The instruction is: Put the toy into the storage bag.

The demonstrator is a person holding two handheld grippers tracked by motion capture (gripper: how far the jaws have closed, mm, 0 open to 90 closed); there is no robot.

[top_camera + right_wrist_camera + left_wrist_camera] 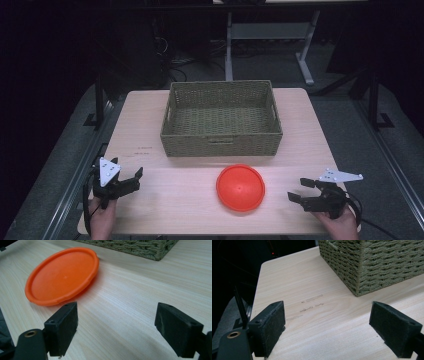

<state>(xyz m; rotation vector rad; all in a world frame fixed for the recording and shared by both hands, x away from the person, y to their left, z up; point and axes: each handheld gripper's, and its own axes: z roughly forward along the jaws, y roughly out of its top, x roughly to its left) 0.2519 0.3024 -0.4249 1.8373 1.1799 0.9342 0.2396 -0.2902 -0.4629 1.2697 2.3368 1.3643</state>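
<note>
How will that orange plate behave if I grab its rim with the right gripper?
The orange plate looks like thin, smooth plastic, so probably light, stiff and a bit slippery. It lies flat on the table, so it will likely slide rather than roll; its raised rim should give the pads purchase.

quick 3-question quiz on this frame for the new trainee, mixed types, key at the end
1. True or false: the orange plate lies inside the woven basket.
2. Which gripper is nearer the plate? A) left gripper B) right gripper
3. Fill in: the jaws of both grippers stand ____ with nothing between them.

Key:
1. False. The plate lies on the table, in front of the basket and apart from it.
2. B. The right gripper view shows the plate just ahead of its jaws; the left gripper view looks at bare wood and a basket corner.
3. Open.
</note>
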